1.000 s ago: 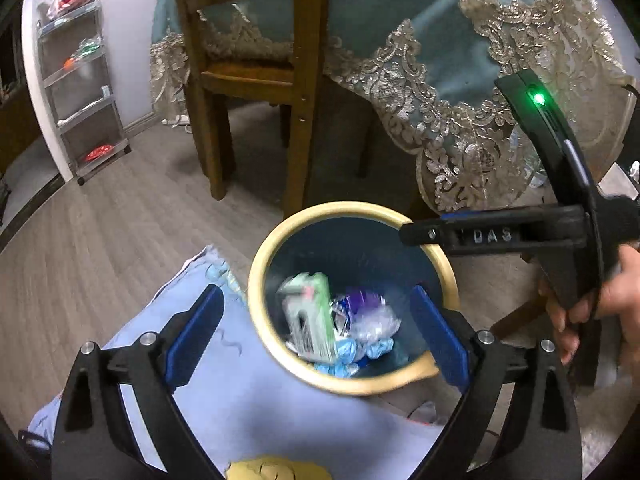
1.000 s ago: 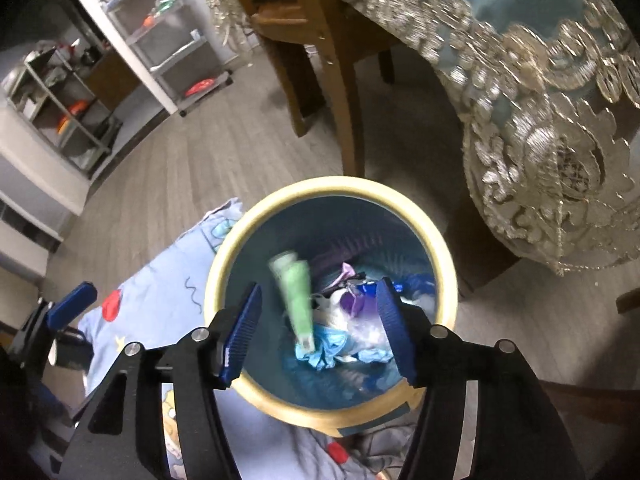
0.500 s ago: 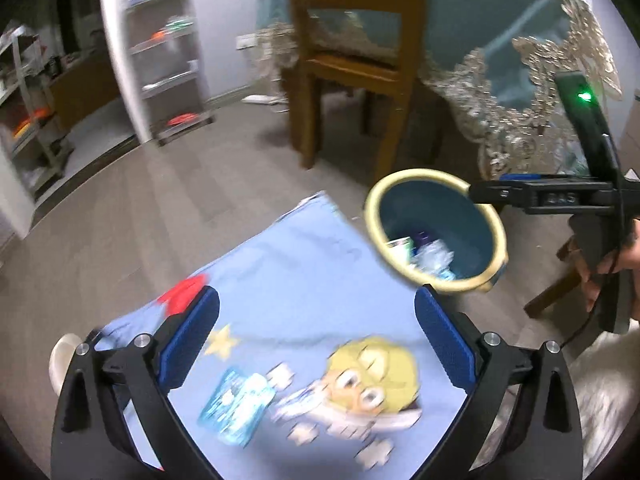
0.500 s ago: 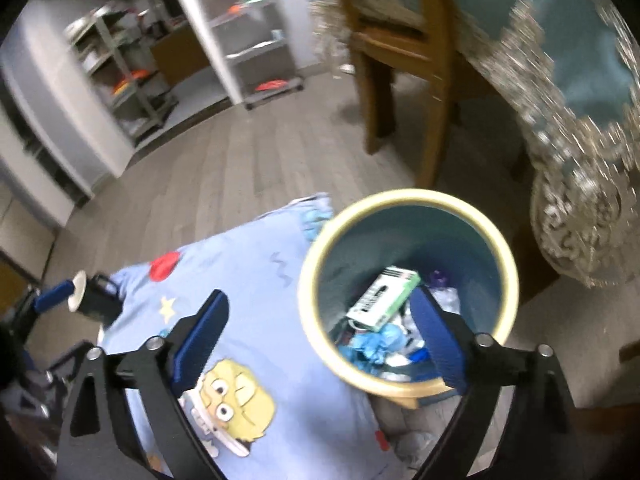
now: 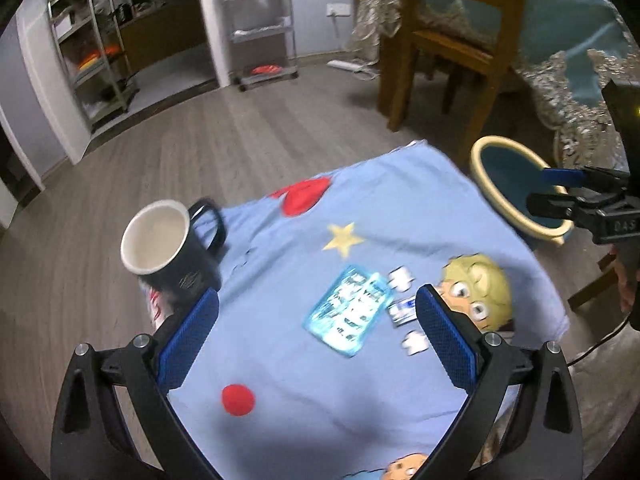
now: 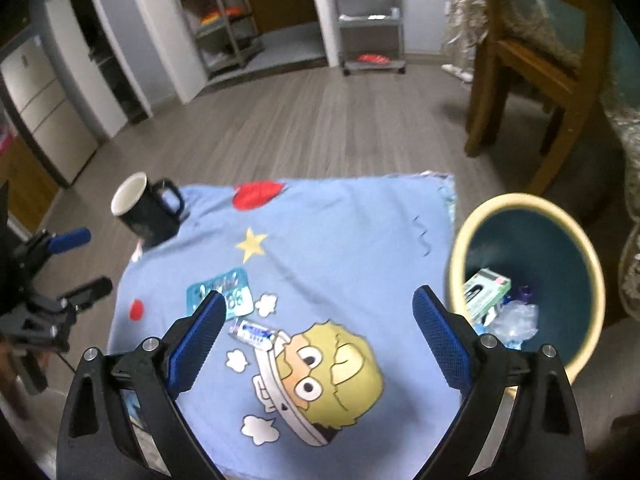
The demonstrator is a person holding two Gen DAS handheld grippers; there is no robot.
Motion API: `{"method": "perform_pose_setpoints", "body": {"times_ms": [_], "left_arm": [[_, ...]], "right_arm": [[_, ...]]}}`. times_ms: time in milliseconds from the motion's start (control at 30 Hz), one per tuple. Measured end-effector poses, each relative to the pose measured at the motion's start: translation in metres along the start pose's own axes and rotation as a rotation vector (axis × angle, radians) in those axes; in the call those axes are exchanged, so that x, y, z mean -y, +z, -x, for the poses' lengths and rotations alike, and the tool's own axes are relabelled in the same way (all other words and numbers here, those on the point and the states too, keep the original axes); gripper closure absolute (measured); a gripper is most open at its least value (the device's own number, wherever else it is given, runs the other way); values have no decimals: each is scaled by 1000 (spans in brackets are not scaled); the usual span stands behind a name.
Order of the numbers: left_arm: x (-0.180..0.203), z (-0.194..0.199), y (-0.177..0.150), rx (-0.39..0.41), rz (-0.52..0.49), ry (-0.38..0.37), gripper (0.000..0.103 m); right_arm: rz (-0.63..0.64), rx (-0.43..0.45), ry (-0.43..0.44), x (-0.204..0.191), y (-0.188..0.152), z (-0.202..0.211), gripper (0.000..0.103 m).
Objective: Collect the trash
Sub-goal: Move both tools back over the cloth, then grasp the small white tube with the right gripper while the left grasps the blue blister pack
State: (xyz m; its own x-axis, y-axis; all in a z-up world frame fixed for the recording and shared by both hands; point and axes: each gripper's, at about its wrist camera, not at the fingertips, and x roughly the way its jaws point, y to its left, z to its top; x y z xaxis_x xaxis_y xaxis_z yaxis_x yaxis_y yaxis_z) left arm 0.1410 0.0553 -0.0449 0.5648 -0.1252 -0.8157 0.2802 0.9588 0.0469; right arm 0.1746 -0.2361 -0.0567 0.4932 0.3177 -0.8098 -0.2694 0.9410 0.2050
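A blue bin with a cream rim [image 6: 458,264] stands right of the table and holds a green-and-white box [image 6: 486,292] and crumpled wrappers [image 6: 516,320]; it also shows in the left wrist view [image 5: 486,184]. On the blue cartoon cloth [image 6: 340,240] lie a light-blue packet [image 5: 348,316], also in the right wrist view [image 6: 236,294], and a small wrapper [image 6: 252,330]. My left gripper [image 5: 316,332] is open and empty above the packet. My right gripper [image 6: 316,338] is open and empty above the cloth, left of the bin.
A dark mug with a white inside [image 5: 168,248] stands on the cloth's far left corner. A wooden chair [image 5: 448,48] and a table with a lace-edged cloth [image 5: 568,68] stand behind the bin. Metal shelves [image 6: 368,12] line the far wall.
Both grippers have swung left, away from above the bin, to over the cloth. The green box that was dropping from the right gripper now lies in the bin. The mug and packet have come into view.
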Motion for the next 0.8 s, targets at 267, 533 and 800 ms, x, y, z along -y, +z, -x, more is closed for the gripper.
{"method": "perform_pose_setpoints", "body": {"times_ms": [267, 533, 800], "left_arm": [[-25, -29, -6, -57, 47, 5, 6], [-34, -45, -7, -103, 79, -16, 6], [-34, -69, -15, -184, 61, -10, 6]], "right_arm": [[100, -123, 55, -37, -20, -52, 9], [359, -239, 82, -76, -46, -104, 9], [461, -302, 97, -92, -57, -136, 39]]}}
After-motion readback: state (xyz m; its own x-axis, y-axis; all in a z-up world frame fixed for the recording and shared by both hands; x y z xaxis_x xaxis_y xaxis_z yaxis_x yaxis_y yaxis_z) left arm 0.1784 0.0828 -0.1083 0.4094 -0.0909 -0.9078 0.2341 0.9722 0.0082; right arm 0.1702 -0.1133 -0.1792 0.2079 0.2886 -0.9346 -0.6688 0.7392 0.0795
